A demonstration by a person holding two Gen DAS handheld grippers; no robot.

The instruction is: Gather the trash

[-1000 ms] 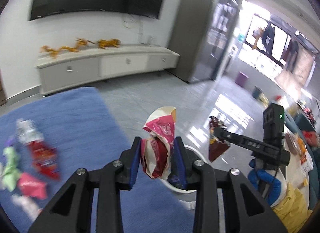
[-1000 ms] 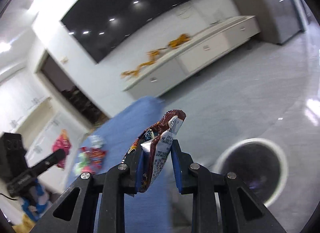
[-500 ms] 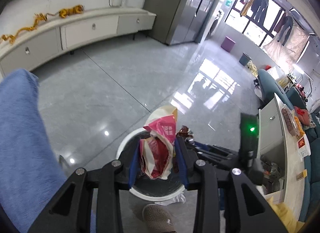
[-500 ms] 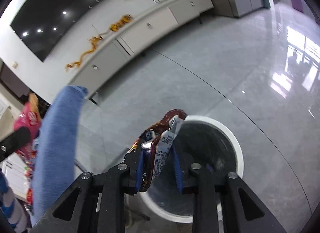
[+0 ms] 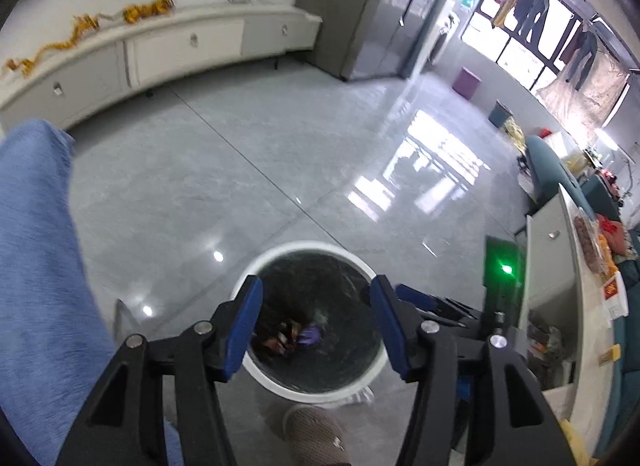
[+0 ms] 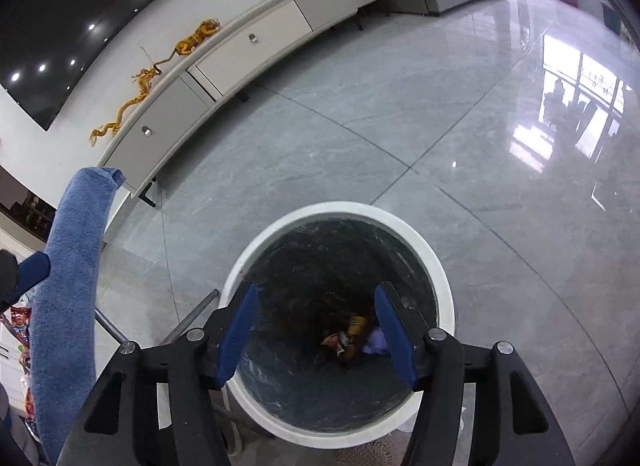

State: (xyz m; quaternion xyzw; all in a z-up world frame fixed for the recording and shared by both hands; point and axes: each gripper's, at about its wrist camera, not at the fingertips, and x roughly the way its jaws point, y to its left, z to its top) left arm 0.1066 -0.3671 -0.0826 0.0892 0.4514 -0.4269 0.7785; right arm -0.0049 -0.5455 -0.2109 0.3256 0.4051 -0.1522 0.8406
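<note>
A round white bin (image 5: 276, 256) with a black liner stands on the grey floor; it also shows in the right wrist view (image 6: 440, 266). Several wrappers (image 5: 294, 338) lie at its bottom, also seen in the right wrist view (image 6: 352, 336). My left gripper (image 5: 316, 320) is open and empty above the bin's mouth. My right gripper (image 6: 316, 330) is open and empty above the bin too. The right gripper's body (image 5: 472, 308) shows at the right of the left wrist view, beside the bin.
A table under a blue cloth (image 5: 36, 250) is at the left, also in the right wrist view (image 6: 68, 274), with more wrappers (image 6: 18, 318) at its far edge. A white low cabinet (image 6: 248, 49) lines the wall. A person's shoe (image 5: 316, 438) is beside the bin.
Both grippers opened over the bin. The red and white wrapper left my left gripper and the brown wrapper left my right gripper; both views now look down into the bin.
</note>
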